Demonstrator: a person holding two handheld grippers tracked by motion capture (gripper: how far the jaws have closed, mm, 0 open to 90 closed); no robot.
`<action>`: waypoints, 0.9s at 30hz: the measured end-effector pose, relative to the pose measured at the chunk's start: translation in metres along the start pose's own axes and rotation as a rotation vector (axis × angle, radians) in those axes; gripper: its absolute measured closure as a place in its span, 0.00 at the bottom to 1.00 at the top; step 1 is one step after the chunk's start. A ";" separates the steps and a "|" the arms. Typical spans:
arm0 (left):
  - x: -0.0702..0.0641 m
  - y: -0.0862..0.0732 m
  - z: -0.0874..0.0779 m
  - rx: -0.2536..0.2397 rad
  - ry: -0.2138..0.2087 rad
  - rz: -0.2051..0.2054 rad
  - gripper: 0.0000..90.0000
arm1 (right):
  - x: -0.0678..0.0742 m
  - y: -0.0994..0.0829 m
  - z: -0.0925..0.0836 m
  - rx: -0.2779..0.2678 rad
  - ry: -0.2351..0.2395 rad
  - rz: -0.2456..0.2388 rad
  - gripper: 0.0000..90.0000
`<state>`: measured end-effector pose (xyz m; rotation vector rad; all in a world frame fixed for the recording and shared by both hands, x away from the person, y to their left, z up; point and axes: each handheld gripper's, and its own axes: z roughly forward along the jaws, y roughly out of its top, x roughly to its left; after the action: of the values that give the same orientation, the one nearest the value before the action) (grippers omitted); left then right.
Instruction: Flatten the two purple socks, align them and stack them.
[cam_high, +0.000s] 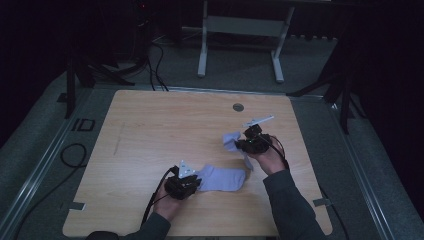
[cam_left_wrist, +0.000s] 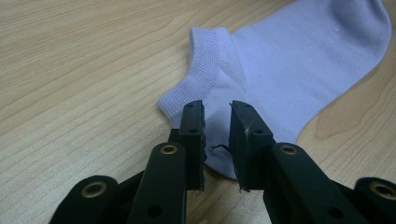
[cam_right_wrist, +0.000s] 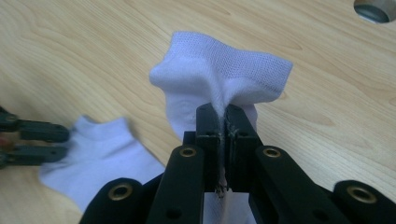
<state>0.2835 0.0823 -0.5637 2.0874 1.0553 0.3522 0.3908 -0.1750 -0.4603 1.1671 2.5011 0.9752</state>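
Note:
A pale lilac ankle sock (cam_high: 222, 179) lies flat on the wooden table (cam_high: 150, 130) near its front edge. My left gripper (cam_high: 194, 181) rests low at that sock's cuff end. In the left gripper view its jaws (cam_left_wrist: 217, 109) stand a little apart over the cuff corner of the sock (cam_left_wrist: 289, 60), with no cloth pinched between the pads. My right gripper (cam_high: 241, 143) is raised over the table's right half, shut on a second lilac sock (cam_high: 231, 141). That sock (cam_right_wrist: 219, 65) bunches above the closed right gripper (cam_right_wrist: 223, 109). Below lie the flat sock (cam_right_wrist: 107, 144) and the left gripper (cam_right_wrist: 63, 142).
A round metal grommet (cam_high: 238, 107) sits in the table's far middle. A white desk frame (cam_high: 240, 30) stands on the floor beyond the table. Black cables (cam_high: 75, 155) lie on the floor at the left. Bare wood covers the table's left half.

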 end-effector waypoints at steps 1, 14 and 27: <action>0.000 0.000 0.000 0.000 0.000 0.000 0.84 | 0.002 -0.001 -0.002 -0.008 0.006 -0.002 0.96; -0.002 -0.001 0.000 -0.003 -0.001 0.000 0.82 | 0.027 -0.007 -0.030 -0.078 0.032 -0.041 0.95; -0.003 -0.001 -0.001 -0.002 -0.006 -0.002 0.80 | 0.042 -0.010 -0.042 -0.110 -0.003 -0.074 0.95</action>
<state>0.2811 0.0808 -0.5637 2.0848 1.0528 0.3452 0.3380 -0.1685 -0.4317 1.0348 2.4361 1.0752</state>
